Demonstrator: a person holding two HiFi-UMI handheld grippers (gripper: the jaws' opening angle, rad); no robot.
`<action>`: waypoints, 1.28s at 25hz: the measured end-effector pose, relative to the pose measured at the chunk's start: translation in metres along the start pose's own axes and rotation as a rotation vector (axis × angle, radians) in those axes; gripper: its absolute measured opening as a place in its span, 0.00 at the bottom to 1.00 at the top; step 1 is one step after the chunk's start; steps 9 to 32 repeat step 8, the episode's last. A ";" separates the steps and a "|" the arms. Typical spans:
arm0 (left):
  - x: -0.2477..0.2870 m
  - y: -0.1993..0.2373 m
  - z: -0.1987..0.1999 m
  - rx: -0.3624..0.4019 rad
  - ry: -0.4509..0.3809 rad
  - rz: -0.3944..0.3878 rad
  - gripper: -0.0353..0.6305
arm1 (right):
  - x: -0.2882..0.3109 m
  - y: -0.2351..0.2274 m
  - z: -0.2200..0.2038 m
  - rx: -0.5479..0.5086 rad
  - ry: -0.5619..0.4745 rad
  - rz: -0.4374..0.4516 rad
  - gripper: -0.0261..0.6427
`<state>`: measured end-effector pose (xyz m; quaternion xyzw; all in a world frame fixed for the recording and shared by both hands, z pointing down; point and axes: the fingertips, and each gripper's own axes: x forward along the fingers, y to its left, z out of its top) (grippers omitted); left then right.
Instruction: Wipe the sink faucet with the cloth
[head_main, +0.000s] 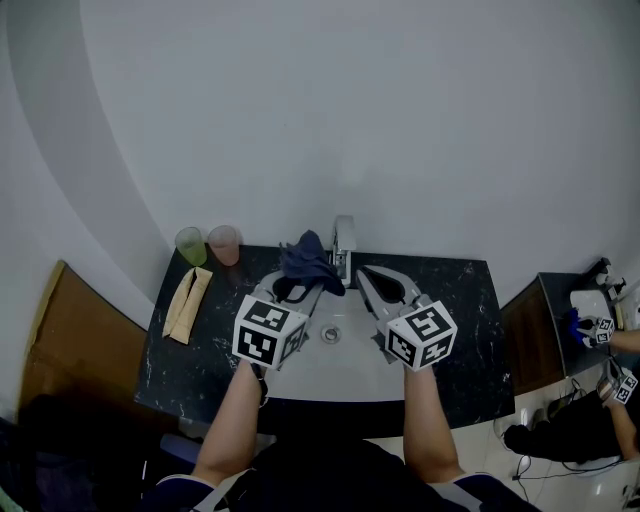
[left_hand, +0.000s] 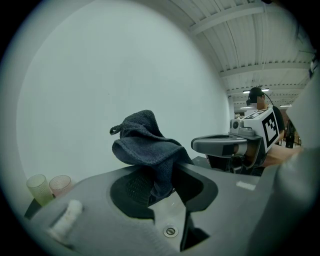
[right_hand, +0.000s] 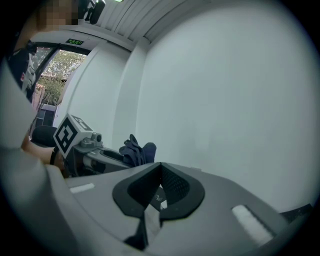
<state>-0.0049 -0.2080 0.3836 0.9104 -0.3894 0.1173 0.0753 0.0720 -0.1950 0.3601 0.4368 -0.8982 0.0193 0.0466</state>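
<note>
In the head view, the cloth (head_main: 308, 262) covers the jaw tips of the left gripper (head_main: 302, 286) and overlaps the left side of the faucet (head_main: 344, 238). The marker cubes of that gripper and the right gripper (head_main: 368, 276) hide much of the sink (head_main: 340, 378). A second person (head_main: 610, 405) is cut off at the right edge. The tan item (head_main: 187, 305) is too small to identify.

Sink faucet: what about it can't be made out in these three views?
- Head view: the chrome sink faucet is small, and the dark blue terry cloth covers its lower left; contact cannot be told.
- Left gripper view: no faucet shows past the cloth clamped in the left gripper.
- Right gripper view: the shut right gripper fills the lower frame with its grey body; no faucet shows.
</note>
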 end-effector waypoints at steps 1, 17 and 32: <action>0.000 0.000 0.000 0.000 0.000 0.000 0.22 | 0.000 0.000 0.000 -0.001 0.000 0.000 0.05; 0.002 0.003 0.000 0.001 -0.002 -0.003 0.22 | 0.004 -0.001 0.002 -0.006 -0.005 0.003 0.05; 0.002 0.003 0.000 0.001 -0.002 -0.003 0.22 | 0.004 -0.001 0.002 -0.006 -0.005 0.003 0.05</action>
